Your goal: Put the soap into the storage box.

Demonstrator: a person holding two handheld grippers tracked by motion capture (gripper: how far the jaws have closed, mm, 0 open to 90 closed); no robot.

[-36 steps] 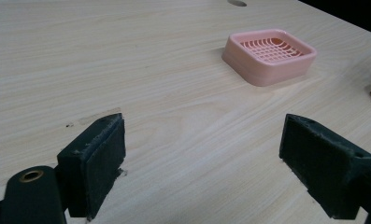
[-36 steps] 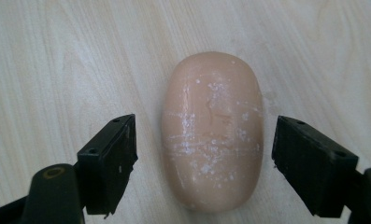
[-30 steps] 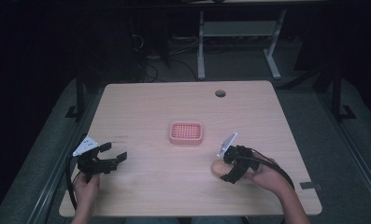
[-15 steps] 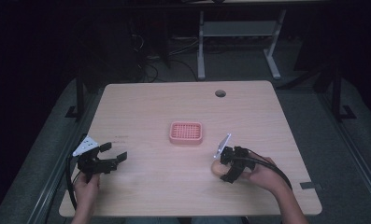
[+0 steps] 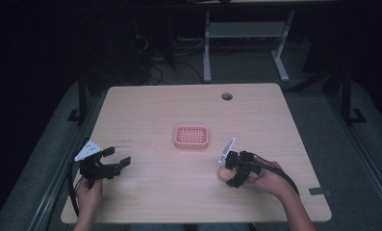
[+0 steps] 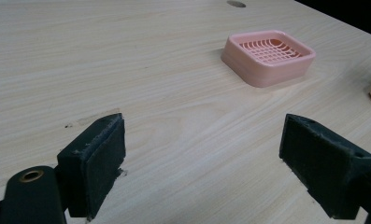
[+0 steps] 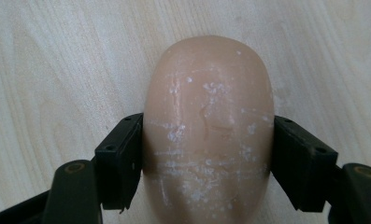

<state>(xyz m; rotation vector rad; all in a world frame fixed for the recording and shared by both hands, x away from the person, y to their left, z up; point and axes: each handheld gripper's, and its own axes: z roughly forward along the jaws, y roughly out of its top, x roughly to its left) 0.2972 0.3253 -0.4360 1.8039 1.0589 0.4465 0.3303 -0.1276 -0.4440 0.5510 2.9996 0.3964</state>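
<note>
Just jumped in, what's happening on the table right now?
A person works at a wooden table with a gripper in each hand. The right gripper has its jaws closed on both sides of a peach-coloured bar of soap, low over the table near the person. The left gripper is open and holds nothing, at the table's left side. A pink soap dish sits empty mid-table, apart from both.

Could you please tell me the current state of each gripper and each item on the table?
Left gripper: open, holding nothing, low over the table.
Right gripper: shut on the bar of soap, one jaw against each side.
Bar of soap: peach, rounded, scuffed white, gripped over the table.
Soap dish: pink, slotted, empty, upright at the middle of the table.
</note>
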